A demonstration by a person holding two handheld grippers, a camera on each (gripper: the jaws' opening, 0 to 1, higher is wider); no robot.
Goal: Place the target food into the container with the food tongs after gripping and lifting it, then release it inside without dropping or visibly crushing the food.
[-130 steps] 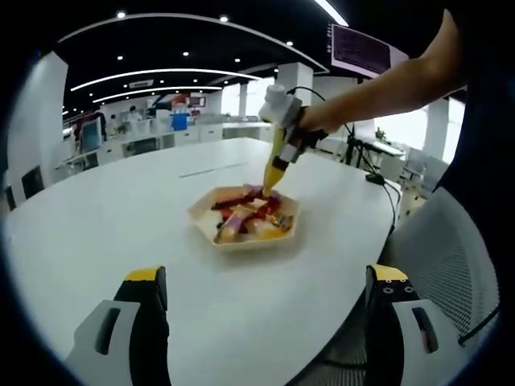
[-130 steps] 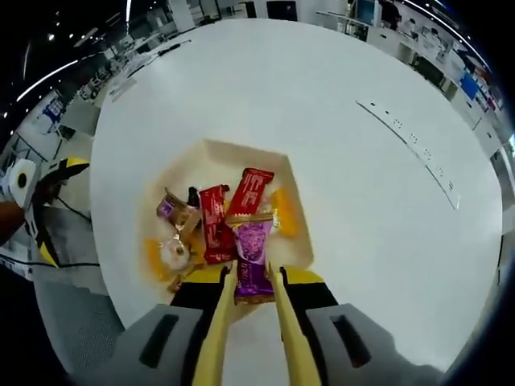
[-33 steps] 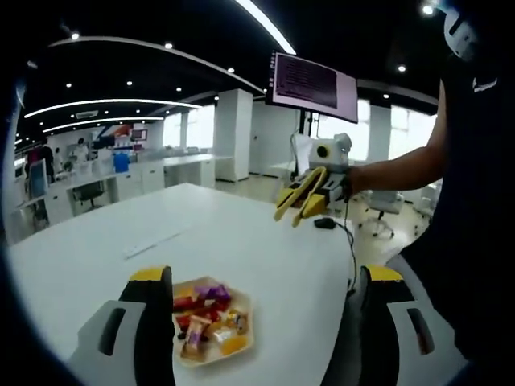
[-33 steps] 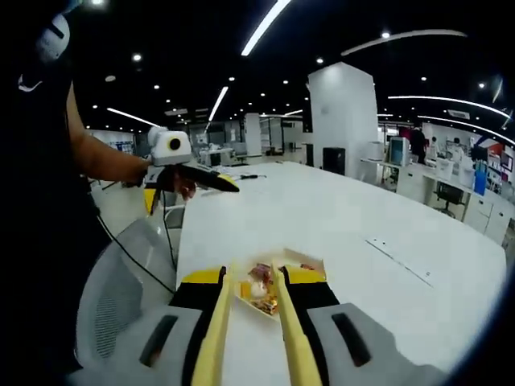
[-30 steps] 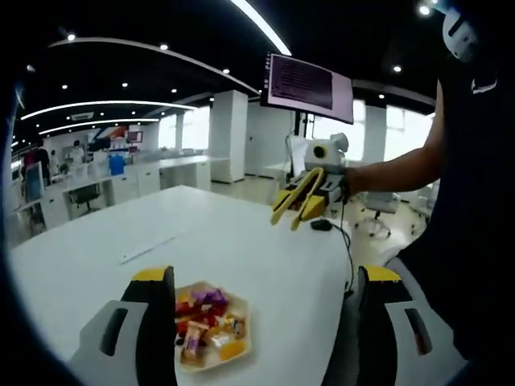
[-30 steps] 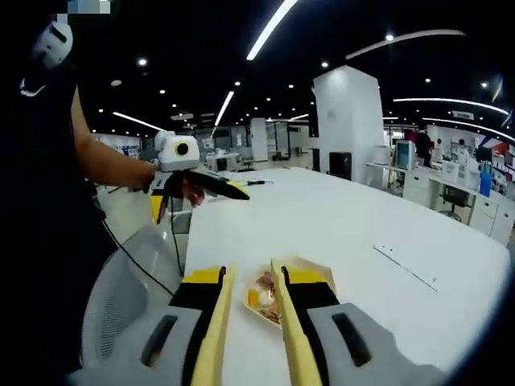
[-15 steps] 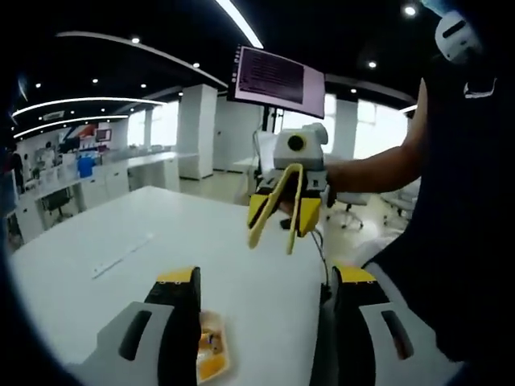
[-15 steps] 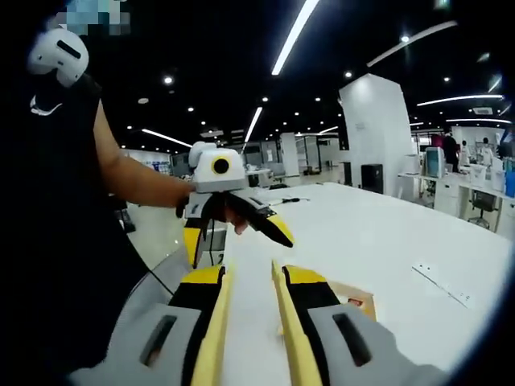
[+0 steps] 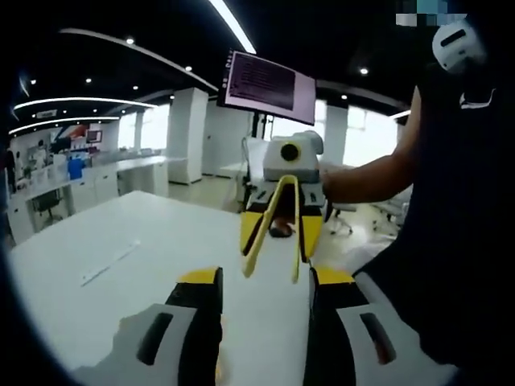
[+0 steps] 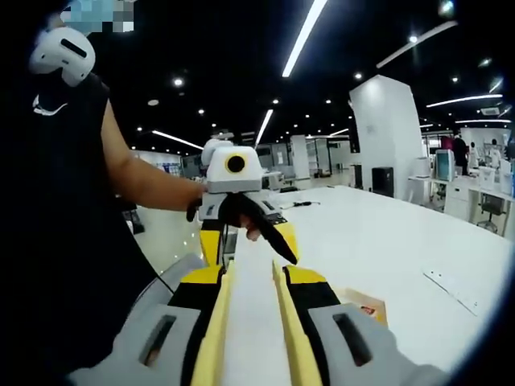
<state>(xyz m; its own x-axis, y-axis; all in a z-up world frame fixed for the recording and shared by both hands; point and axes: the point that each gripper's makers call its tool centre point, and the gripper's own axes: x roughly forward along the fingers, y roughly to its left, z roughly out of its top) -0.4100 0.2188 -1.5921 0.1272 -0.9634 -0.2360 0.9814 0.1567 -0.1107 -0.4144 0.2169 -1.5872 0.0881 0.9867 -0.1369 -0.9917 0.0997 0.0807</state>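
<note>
My right gripper [image 10: 249, 277] is shut on the yellow food tongs [image 10: 216, 322], one arm against each jaw. From the left gripper view the right gripper [image 9: 272, 272] hangs over the white table [image 9: 113, 281], and the tongs' arms [image 9: 259, 233] are spread with nothing between them. My left gripper [image 9: 265, 281] is open and empty, its jaws a moderate gap apart. It faces the right gripper view, held by a hand, with the left gripper [image 10: 249, 245] above the table. A corner of the beige tray [image 10: 364, 301] with a red packet peeks out beside my right jaw.
A person in a dark top [image 9: 459, 209] stands at the table's near edge, arms [image 10: 145, 189] reaching in. The white table [image 10: 386, 241] stretches away with a thin strip [image 9: 105, 262] lying on it. A screen [image 9: 269, 80] hangs behind, with desks beyond.
Both views have tilted up and away from the tray, which has slid almost out of sight. The two grippers now face each other more closely. My left jaws stand closer together than before.
</note>
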